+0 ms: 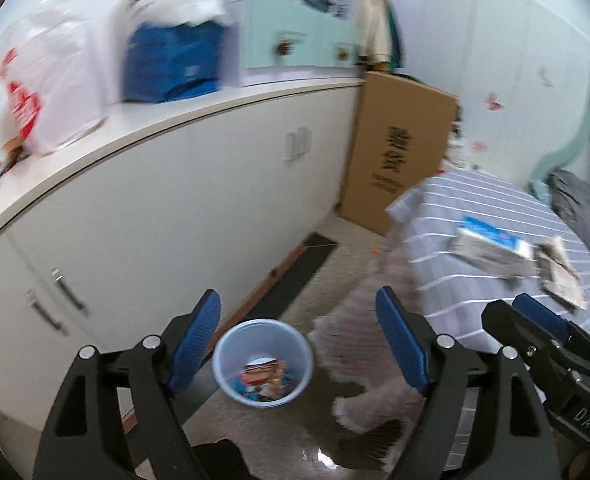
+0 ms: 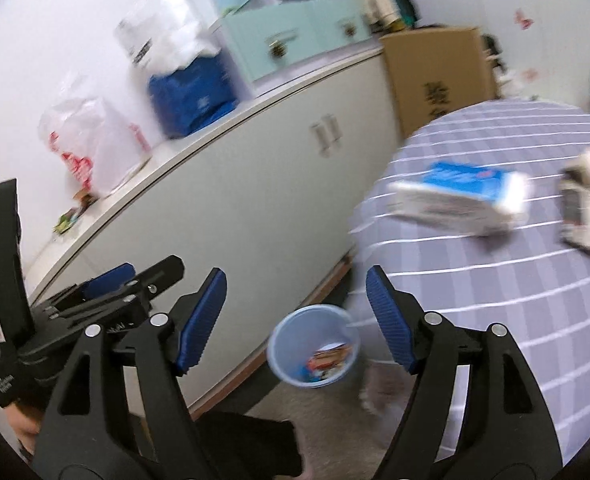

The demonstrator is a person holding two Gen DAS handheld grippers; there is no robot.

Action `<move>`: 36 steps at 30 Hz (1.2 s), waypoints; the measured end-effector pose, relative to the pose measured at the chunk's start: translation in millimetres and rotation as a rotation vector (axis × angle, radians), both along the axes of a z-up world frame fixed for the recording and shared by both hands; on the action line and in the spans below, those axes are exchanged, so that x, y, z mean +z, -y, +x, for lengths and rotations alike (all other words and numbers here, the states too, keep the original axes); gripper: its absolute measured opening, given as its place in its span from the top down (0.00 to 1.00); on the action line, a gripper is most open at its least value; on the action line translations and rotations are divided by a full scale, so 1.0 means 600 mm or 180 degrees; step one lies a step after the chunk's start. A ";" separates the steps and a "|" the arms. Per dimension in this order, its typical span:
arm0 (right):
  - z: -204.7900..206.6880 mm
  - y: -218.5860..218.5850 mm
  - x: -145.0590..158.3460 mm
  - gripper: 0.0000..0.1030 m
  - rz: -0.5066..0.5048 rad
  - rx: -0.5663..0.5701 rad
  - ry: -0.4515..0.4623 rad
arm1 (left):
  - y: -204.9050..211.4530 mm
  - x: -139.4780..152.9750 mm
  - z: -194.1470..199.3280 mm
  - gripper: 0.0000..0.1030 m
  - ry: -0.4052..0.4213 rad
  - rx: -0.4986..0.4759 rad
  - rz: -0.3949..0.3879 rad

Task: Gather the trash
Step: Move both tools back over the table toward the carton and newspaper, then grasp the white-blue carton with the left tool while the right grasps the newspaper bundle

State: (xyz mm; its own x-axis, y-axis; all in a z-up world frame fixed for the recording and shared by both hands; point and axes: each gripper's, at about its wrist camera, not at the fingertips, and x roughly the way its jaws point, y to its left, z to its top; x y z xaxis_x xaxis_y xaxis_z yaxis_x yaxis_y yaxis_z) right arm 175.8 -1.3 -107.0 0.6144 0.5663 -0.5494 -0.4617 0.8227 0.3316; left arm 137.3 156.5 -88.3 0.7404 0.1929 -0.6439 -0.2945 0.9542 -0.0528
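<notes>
The left gripper (image 1: 298,336) hangs above the floor with its jaws released; nothing lies between the blue pads (image 1: 197,340). In the left wrist view, the right gripper (image 1: 527,320) enters at 4 o'clock. In its own view, the right gripper (image 2: 296,316) also stands with jaws spread and empty, and the left gripper (image 2: 135,276) shows at 9 o'clock of that frame.

The trash bin (image 1: 263,362), a pale blue round bucket, stands on the floor just below the gap between the left gripper's fingers, at 6 o'clock of the left wrist view. It holds colourful wrappers (image 1: 265,378). In the right wrist view the same bin (image 2: 314,346) sits at 6 o'clock, between the fingertips, near the base of the white cabinet (image 2: 235,200).

The bed (image 1: 495,272), covered in a grey striped sheet, fills the 3 to 4 o'clock sector. On the sheet lie a white and blue carton (image 1: 491,246) and, just beside it toward 3 o'clock, a crumpled printed paper (image 1: 561,276). A ruffled bed skirt (image 1: 359,344) hangs to the floor near the bin.

On the cabinet top, from 10 to 12 o'clock, stand a white plastic bag with red print (image 1: 35,96) and a blue box (image 1: 171,64). A brown cardboard box (image 1: 399,144) leans upright at 1 o'clock. Both views are motion-blurred.
</notes>
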 end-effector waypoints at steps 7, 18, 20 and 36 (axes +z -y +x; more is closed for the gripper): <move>0.003 0.160 -0.006 0.28 -0.0102 -0.0685 0.0077 | 0.155 0.006 0.052 0.23 0.0056 -0.0736 0.0461; 0.039 0.328 -0.034 0.25 -0.0122 -0.1355 -0.0162 | 0.328 -0.033 0.148 0.23 0.0146 -0.1940 0.1857; 0.045 0.346 -0.039 0.23 -0.0139 -0.1425 -0.0216 | 0.341 -0.042 0.158 0.23 0.0119 -0.2129 0.1962; 0.128 0.393 -0.060 0.20 0.0039 -0.1474 -0.0575 | 0.363 -0.053 0.219 0.70 0.0109 -0.2280 0.1849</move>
State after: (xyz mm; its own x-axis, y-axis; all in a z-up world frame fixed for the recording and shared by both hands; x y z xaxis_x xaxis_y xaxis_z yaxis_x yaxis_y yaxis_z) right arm 252.9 -237.4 -143.1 0.6985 0.2633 -0.6654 0.0172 0.9234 0.3835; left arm 268.7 -61.2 -120.1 0.8246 -0.0327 -0.5648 0.3693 0.7874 0.4935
